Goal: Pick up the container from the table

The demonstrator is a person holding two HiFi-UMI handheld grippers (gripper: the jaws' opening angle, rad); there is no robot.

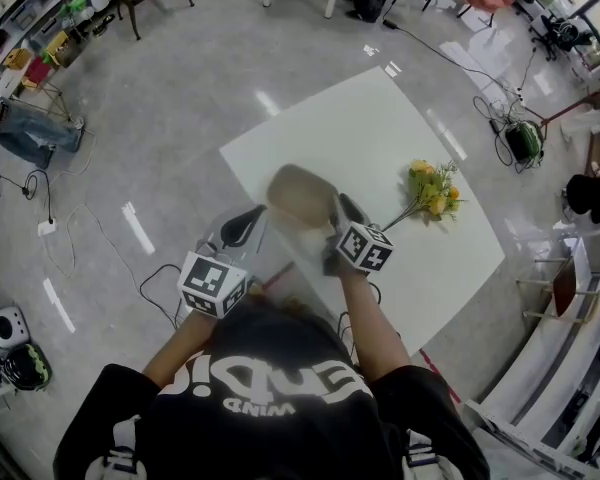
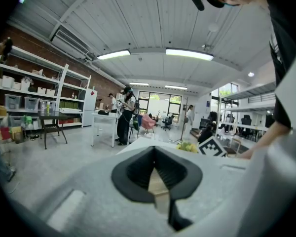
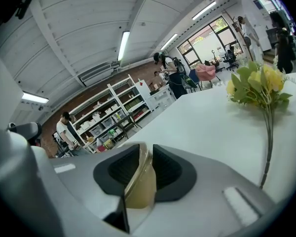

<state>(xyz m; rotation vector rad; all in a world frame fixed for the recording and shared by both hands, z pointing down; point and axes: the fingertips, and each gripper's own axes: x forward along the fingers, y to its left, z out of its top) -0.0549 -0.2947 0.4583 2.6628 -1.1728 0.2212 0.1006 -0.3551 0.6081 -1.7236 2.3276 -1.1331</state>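
Note:
A tan, bowl-like container [image 1: 300, 196] shows blurred over the near left part of the white table [image 1: 380, 128]. My right gripper [image 1: 338, 211] is shut on its right rim. In the right gripper view the thin tan wall [image 3: 140, 181] stands pinched between the two black pads [image 3: 168, 169], and the gripper [image 3: 144, 152] points across the table [image 3: 207, 127]. My left gripper [image 1: 248, 223] hangs just left of the container at the table's edge. In its own view this gripper [image 2: 154, 152] has its tips meeting. A tan sliver [image 2: 159, 184] shows behind them; I cannot tell what it is.
A bunch of yellow flowers [image 1: 432, 190] lies on the table to the right of the container, and also appears as flowers [image 3: 259, 88] ahead of my right gripper. Cables [image 1: 70, 233] trail over the floor at the left. Shelves [image 2: 19, 102], tables and people stand further off.

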